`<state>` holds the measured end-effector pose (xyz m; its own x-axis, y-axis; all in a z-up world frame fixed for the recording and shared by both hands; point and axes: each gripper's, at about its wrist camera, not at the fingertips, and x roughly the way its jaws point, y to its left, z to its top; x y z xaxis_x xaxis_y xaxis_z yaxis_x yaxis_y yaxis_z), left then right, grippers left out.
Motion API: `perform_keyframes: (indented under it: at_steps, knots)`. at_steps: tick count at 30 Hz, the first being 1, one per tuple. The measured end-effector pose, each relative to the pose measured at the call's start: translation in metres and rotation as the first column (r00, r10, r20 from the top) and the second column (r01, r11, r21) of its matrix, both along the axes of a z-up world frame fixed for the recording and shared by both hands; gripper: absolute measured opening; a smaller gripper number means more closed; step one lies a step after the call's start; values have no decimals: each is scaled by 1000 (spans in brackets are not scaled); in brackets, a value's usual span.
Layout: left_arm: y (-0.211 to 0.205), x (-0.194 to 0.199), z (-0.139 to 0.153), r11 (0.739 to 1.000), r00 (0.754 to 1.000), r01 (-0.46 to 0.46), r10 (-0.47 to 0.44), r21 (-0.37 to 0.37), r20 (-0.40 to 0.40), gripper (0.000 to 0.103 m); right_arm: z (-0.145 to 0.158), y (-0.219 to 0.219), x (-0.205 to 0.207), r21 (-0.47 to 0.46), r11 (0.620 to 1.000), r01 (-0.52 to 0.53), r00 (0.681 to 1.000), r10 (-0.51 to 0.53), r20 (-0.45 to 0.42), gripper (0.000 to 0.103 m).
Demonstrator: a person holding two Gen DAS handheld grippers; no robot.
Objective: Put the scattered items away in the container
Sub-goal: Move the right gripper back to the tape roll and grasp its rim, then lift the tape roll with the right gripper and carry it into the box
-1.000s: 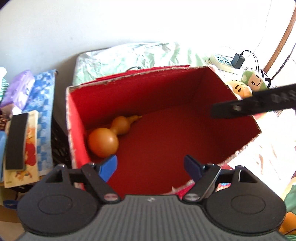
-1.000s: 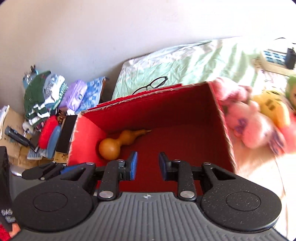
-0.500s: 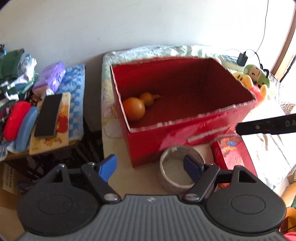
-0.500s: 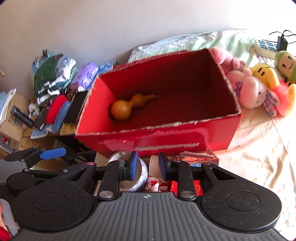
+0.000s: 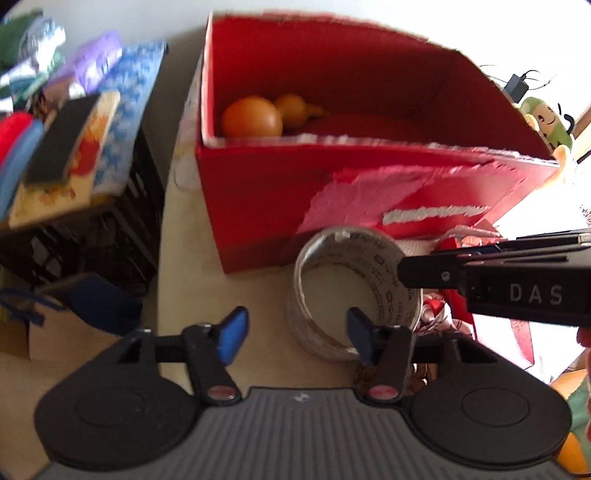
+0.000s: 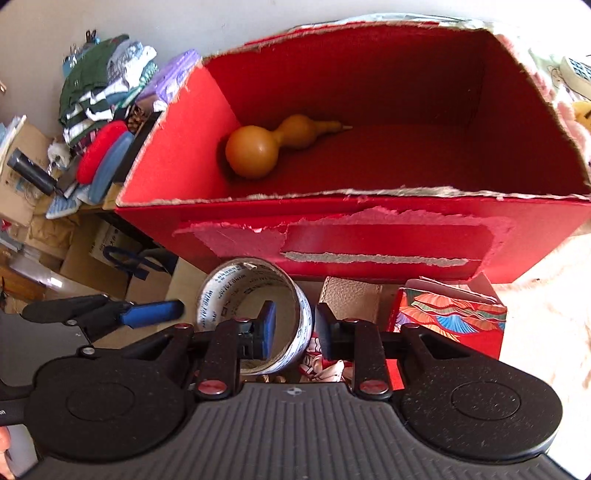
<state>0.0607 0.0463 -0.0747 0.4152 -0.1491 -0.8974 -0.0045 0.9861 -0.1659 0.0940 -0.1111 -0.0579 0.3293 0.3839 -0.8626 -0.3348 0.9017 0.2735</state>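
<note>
Right gripper (image 6: 293, 328) open, one finger inside tape roll (image 6: 255, 314), other outside, straddling wall for pinch. Roll on desk just before red box (image 6: 369, 236); gourd (image 6: 273, 147) inside. Left gripper (image 5: 291, 332) open, empty.

White wall (image 6: 55, 22), black crate (image 5: 110, 236) (cluttered)

The left wrist view is motion-blurred, so the lettering on the tape roll (image 5: 351, 291) cannot be read. The box's front wall (image 5: 280, 199) hides the lower part of the gourd (image 5: 258, 116). In the right wrist view, the red printed box (image 6: 448, 317) is partly covered by the gripper body.
</note>
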Motion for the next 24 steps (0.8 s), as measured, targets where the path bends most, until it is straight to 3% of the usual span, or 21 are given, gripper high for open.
perform_keyframes:
  at_steps: [3,6,15,20,24]
  knots:
    - [2,3,-6,999,1000,-18,18,-26,-14,48,-6,7,3,-19,1000,-17,1000,17,1,16]
    - [3,7,-9,998,999,-29,28,-49,-32,35,-11,11,4,-49,999,-11,1000,12,16,9]
    - [-3,7,-5,1000,1000,-15,15,-3,-27,23,-8,9,2,-46,999,-19,1000,21,23,9]
    - [2,-10,21,1000,999,29,-28,-13,17,23,16,4,-13,-15,999,-33,998,34,54,9]
    - [7,-30,67,997,993,80,-78,-21,85,23,59,-5,-33,44,998,-53,993,48,105,11]
